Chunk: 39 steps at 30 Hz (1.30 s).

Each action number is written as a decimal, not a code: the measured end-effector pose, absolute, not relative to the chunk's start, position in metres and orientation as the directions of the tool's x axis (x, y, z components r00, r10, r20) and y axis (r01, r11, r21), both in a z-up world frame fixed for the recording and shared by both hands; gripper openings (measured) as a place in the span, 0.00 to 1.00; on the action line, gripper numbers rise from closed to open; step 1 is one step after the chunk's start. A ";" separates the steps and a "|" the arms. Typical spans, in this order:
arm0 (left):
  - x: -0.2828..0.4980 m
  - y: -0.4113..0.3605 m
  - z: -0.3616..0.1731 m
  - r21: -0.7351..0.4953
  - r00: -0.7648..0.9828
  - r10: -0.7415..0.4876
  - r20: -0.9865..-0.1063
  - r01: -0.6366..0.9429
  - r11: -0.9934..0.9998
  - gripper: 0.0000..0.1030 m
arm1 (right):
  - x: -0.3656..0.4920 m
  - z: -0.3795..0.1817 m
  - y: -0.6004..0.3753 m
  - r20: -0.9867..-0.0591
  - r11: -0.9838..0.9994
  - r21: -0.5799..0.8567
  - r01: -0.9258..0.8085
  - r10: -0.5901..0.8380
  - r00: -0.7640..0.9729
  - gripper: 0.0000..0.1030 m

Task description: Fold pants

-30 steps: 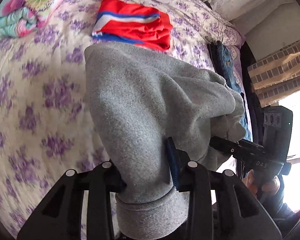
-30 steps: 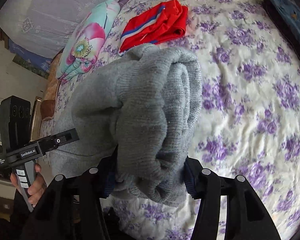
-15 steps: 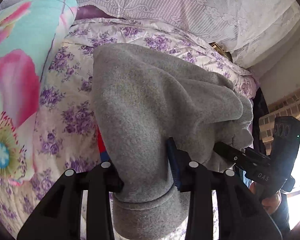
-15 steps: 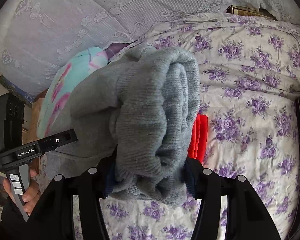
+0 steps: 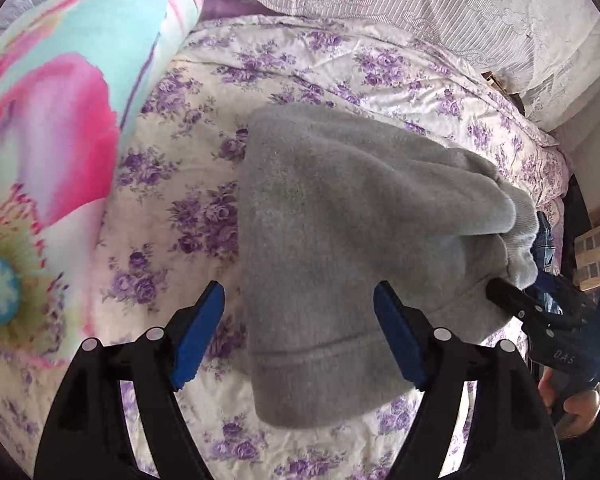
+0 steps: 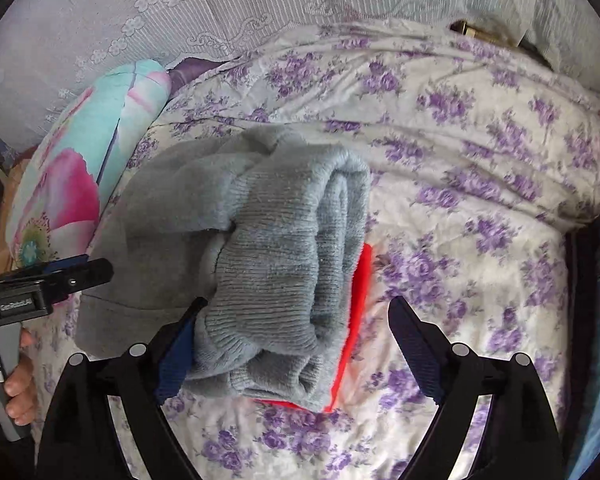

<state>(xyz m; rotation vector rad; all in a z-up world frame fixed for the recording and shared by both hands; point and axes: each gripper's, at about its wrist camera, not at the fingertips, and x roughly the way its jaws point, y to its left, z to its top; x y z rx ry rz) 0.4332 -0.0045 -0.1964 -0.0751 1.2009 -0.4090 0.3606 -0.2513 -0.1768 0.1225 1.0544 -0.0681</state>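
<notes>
Both pairs of jaws stand wide apart, gripping nothing. The folded grey fleece sweatpants (image 5: 340, 248) lie on the white bedspread with purple flowers (image 5: 204, 184), and in the left wrist view the bundle's cuffed near end sits right between the spread blue-padded fingers of the left gripper (image 5: 298, 336), with a gap of bedspread showing on the left side and the right pad close against the cloth. In the right wrist view the rolled ribbed end of the sweatpants (image 6: 284, 264) fills the left half of the right gripper (image 6: 296, 344); the left pad is just beside or touching the knit, the right finger well apart from it. A folded red garment (image 6: 360, 300) peeks out beneath that end. A teal and pink flowered pillow (image 5: 60, 128) lies just left of the bundle.
</notes>
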 end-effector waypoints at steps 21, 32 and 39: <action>0.119 0.020 -0.042 0.014 0.552 -0.107 -0.827 0.211 0.977 0.95 | 0.056 -0.137 -0.204 -0.897 0.993 0.075 0.090 0.027 0.441 0.88; 0.043 0.007 0.028 0.006 0.645 -0.120 -0.755 0.189 0.982 0.95 | 0.031 -0.031 -0.191 -0.792 0.990 -0.025 0.139 -0.104 0.601 0.90; 0.015 0.006 0.042 -0.001 0.664 -0.144 -0.733 0.211 0.978 0.95 | 0.006 -0.018 -0.191 -0.776 0.986 -0.015 0.163 -0.114 0.621 0.90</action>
